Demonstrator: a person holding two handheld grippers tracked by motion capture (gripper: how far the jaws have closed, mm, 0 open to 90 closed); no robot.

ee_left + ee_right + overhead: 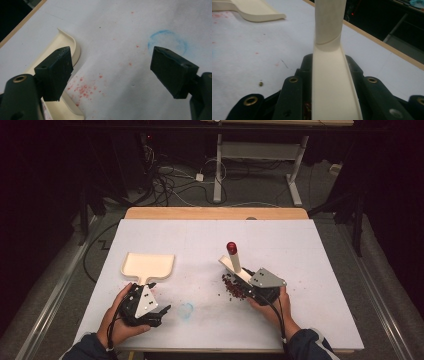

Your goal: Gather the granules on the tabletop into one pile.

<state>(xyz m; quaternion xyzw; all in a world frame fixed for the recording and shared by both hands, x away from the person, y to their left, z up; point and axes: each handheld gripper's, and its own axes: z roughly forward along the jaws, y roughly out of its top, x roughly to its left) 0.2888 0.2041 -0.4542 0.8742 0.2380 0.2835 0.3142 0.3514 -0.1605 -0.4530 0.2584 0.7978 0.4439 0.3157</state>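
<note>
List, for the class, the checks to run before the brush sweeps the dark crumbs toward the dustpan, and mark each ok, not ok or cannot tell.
1. Right gripper clamped on the brush: ok.
2. Left gripper holding the dustpan: not ok; jaws open, one over the pan's edge.
3. Crumb pile lies beside the brush head: ok.
4. Dustpan mouth faces the crumbs: not ok; it opens away from the person.
5. White table cover between pile and pan free of obstacles: ok; just a blue ring mark.
6. Brush bristles touching the table: cannot tell.
</note>
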